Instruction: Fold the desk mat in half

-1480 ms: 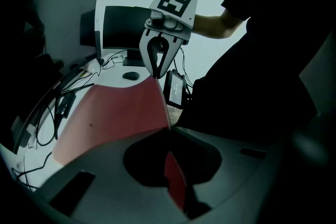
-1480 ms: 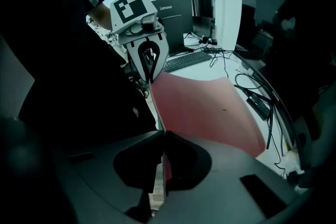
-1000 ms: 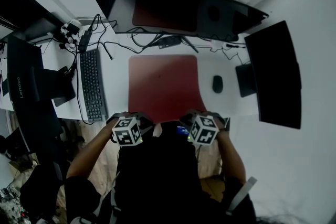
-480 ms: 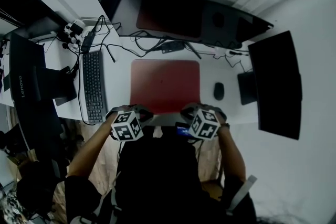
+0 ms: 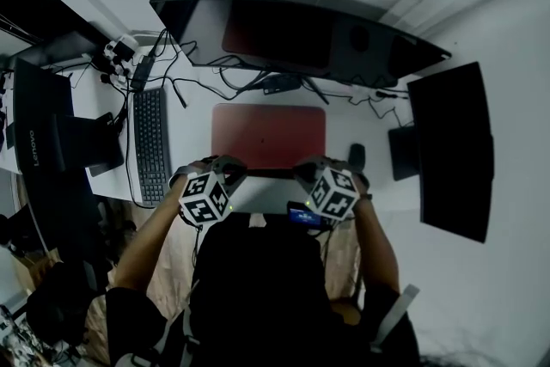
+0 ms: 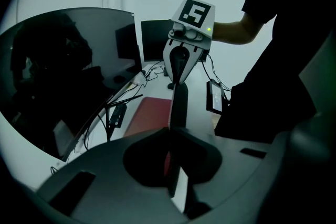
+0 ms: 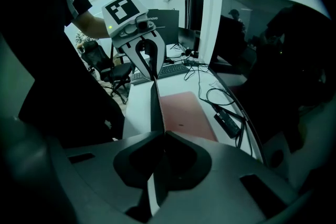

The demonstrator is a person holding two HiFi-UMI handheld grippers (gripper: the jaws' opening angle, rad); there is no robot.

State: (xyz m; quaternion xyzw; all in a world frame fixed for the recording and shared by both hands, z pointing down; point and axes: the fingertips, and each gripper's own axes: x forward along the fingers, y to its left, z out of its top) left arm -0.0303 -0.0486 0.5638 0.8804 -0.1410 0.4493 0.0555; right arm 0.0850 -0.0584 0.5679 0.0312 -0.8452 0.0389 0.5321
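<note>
Now: I am mid-fold. The dark red rectangular desk mat [image 5: 268, 137] lies on the white desk [image 5: 193, 133] in front of the wide curved black monitor [image 5: 292, 30]. Its edge farthest from the monitor is lifted off the desk as a flap.
Left side: my left gripper [image 6: 170, 136] is pinched tight on the flap's left corner.
Right side: my right gripper [image 7: 160, 136] is clamped on the right corner.
Doing it well: I should carry both corners toward the monitor level and together, so the flap stays parallel to it.
Aim: lay the lifted edge on the mat's edge nearest the monitor, corners matched, before I let go.
Watch: the loose black cables [image 5: 249, 86] just in front of the monitor; I should stop short of them.
</note>
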